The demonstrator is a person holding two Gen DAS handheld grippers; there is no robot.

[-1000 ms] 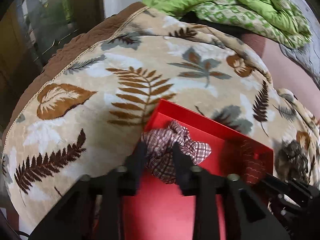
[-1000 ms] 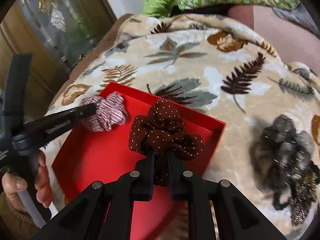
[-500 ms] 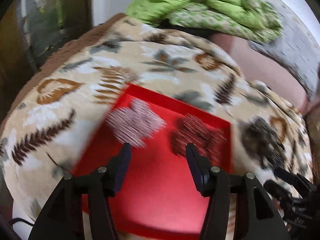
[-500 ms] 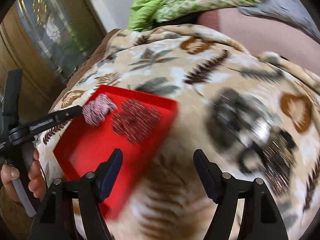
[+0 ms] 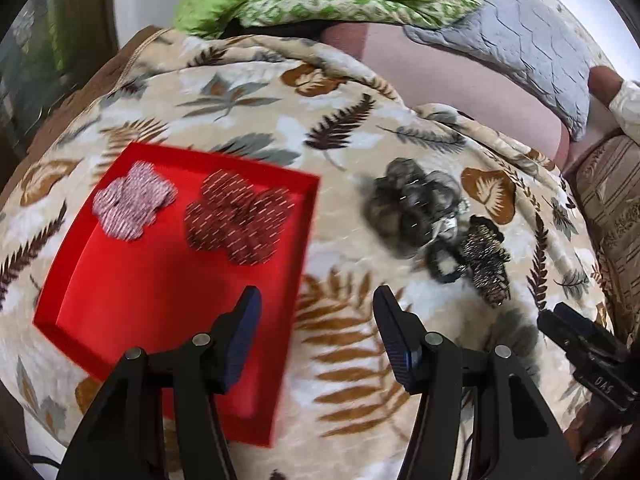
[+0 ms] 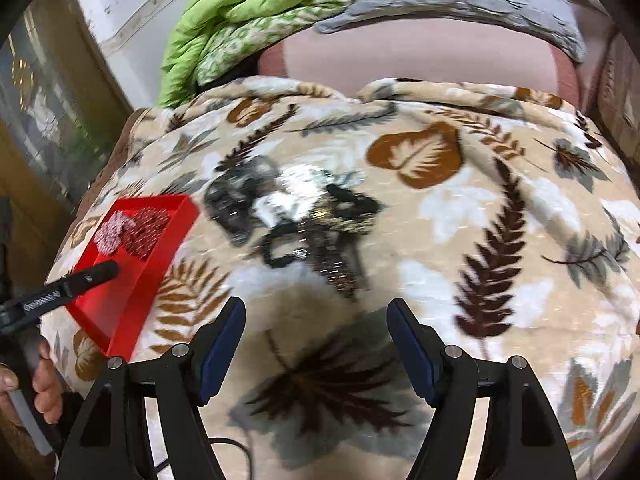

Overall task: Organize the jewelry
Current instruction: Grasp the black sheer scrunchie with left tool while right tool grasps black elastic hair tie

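On the leaf-print blanket [image 5: 248, 128], the red tray [image 5: 132, 288] lies at left, holding a checked scrunchie [image 5: 134, 200] beside a dark red dotted scrunchie [image 5: 240, 220]. The left gripper [image 5: 316, 340] hovers with jaws spread, empty. Right of the tray sits a blurred pile of dark hair accessories [image 6: 296, 220]; the right gripper [image 6: 316, 344] hangs near it, jaws wide apart.

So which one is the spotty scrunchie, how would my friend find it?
Look on the leaf-print blanket for the shallow red cardboard tray. Two fabric scrunchies lie at its far end. Yours is the dark maroon one with pale dots, nearer the tray's right wall; its neighbour is the paler pink-and-white checked one.
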